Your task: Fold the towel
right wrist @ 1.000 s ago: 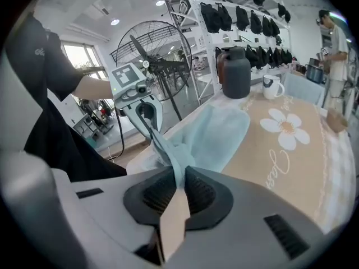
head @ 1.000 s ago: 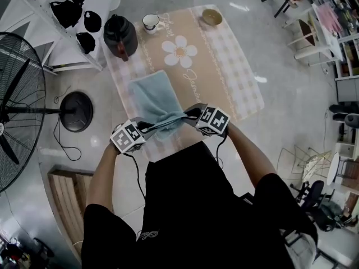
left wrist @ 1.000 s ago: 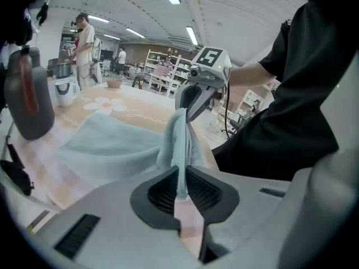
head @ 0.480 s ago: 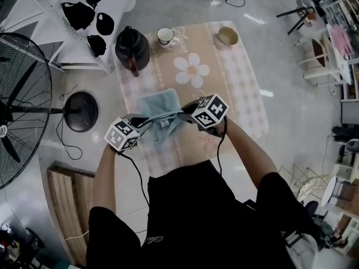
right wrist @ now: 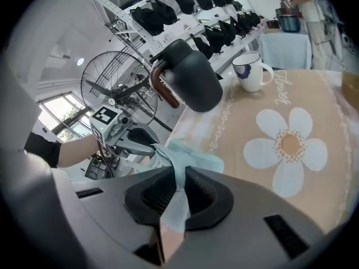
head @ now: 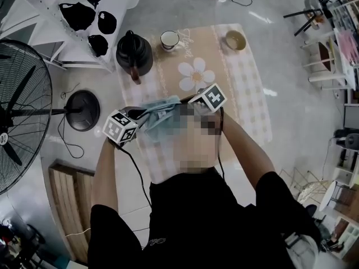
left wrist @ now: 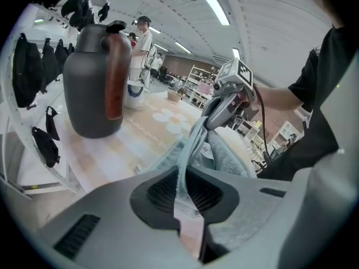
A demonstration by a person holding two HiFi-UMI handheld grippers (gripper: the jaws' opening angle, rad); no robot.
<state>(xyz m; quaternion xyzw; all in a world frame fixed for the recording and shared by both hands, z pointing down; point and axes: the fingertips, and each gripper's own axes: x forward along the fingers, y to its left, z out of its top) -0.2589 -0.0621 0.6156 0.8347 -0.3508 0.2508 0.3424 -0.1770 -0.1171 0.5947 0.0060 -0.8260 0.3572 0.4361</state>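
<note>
Head view: your light-blue terry towel hangs crosswise. Left gripper and right gripper, tilted down, each pinch an end.

overall light: bright, even indoor light, with only soft, faint shadows.
sources: ceiling light strips in the left gripper view; a pale window, washed out, in the right gripper view.
glare: white patches on the glossy floor; a dull sheen on the dark jug.
distortion: both gripper views are round fisheye with black corners; straight lines bow toward the rims; the head view bends at its edges.
focus: the towel goes soft where it runs closest to the lens.
</note>
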